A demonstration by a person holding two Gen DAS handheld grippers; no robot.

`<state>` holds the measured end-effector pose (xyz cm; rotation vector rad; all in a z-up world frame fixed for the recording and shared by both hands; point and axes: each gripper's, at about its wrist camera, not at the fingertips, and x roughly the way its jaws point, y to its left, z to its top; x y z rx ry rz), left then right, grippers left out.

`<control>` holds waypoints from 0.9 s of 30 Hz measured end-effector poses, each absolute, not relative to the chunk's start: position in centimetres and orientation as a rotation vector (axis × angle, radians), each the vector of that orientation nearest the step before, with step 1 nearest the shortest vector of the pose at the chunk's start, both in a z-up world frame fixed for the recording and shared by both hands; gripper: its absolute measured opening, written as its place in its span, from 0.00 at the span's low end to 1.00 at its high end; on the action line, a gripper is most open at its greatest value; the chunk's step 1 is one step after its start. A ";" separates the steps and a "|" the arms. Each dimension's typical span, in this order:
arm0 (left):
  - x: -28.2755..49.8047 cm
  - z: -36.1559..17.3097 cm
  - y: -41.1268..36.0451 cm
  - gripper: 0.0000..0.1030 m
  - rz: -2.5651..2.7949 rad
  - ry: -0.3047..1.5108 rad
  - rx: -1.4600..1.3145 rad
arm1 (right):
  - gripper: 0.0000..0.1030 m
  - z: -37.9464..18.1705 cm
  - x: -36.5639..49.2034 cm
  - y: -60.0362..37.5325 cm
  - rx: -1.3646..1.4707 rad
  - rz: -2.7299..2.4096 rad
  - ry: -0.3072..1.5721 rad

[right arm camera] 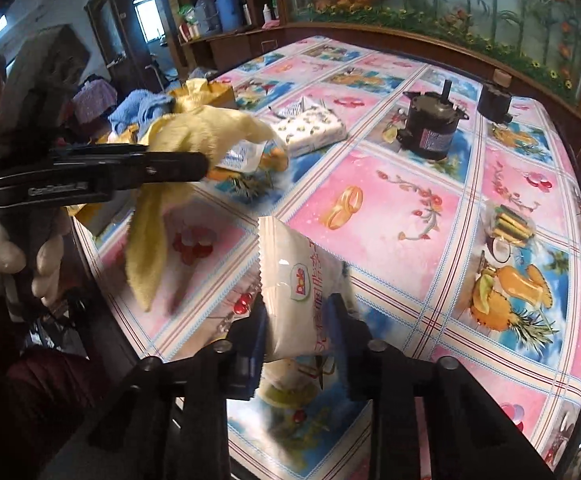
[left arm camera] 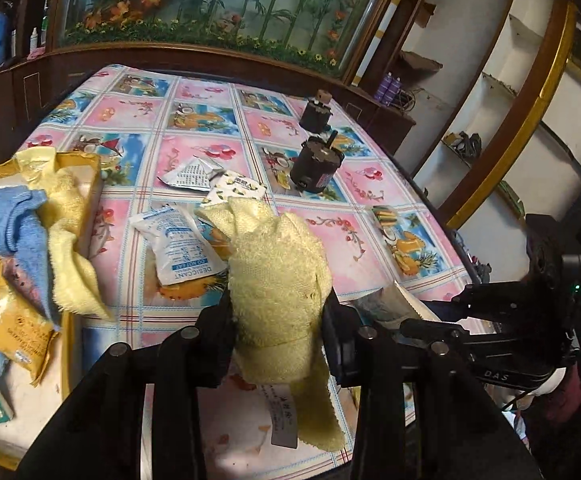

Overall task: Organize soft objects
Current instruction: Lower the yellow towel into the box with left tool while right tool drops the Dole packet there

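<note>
My left gripper (left arm camera: 278, 320) is shut on a yellow towel (left arm camera: 274, 280) and holds it above the table near the front edge; the towel also shows in the right wrist view (right arm camera: 194, 128), hanging from that gripper. My right gripper (right arm camera: 298, 336) is shut on a white Dole snack pouch (right arm camera: 298, 280) lifted over the table, and the pouch's edge shows in the left wrist view (left arm camera: 394, 300). A box (left arm camera: 86, 172) at the left holds a blue towel (left arm camera: 6, 216), another yellow towel (left arm camera: 66, 248) and a yellow packet (left arm camera: 6, 320).
On the patterned tablecloth (right arm camera: 410, 208) lie a desiccant sachet (left arm camera: 178, 248), a tissue pack (right arm camera: 314, 128), a silver sachet (left arm camera: 194, 172) and a clear wrapped snack (right arm camera: 510, 224). Two dark motors (left arm camera: 314, 164) (left arm camera: 316, 114) stand at the back right. A wooden cabinet borders the far side.
</note>
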<state>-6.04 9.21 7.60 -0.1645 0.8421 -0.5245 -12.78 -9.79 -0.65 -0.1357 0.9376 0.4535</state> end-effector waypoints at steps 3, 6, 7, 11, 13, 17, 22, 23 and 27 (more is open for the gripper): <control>-6.9 8.7 11.9 0.34 -0.493 0.807 -0.203 | 0.16 0.5 -12.9 -9.6 -0.117 0.442 0.904; -7.9 9.7 15.0 0.34 -0.435 0.771 -0.228 | 0.13 1.7 -13.0 -9.2 -0.105 0.437 0.869; -8.1 9.9 16.1 0.34 -0.413 0.761 -0.235 | 0.13 2.1 -13.1 -9.0 -0.103 0.439 0.859; -8.9 10.0 20.7 0.34 -0.308 0.735 -0.271 | 0.13 3.5 -13.1 -7.4 -0.098 0.468 0.828; -9.0 9.5 22.8 0.34 -0.256 0.735 -0.295 | 0.13 4.2 -12.9 -6.3 -0.084 0.507 0.819; -9.0 7.9 25.8 0.34 -0.176 0.751 -0.338 | 0.13 5.9 -12.6 -3.5 -0.053 0.602 0.795; -8.5 6.0 27.7 0.34 -0.135 0.775 -0.376 | 0.13 7.5 -11.8 1.6 -0.017 0.741 0.773; -8.2 5.7 27.9 0.34 -0.130 0.778 -0.379 | 0.13 7.7 -11.7 2.7 -0.015 0.764 0.773; -7.7 5.1 28.9 0.34 -0.108 0.785 -0.388 | 0.13 7.9 -10.6 7.2 0.024 0.873 0.794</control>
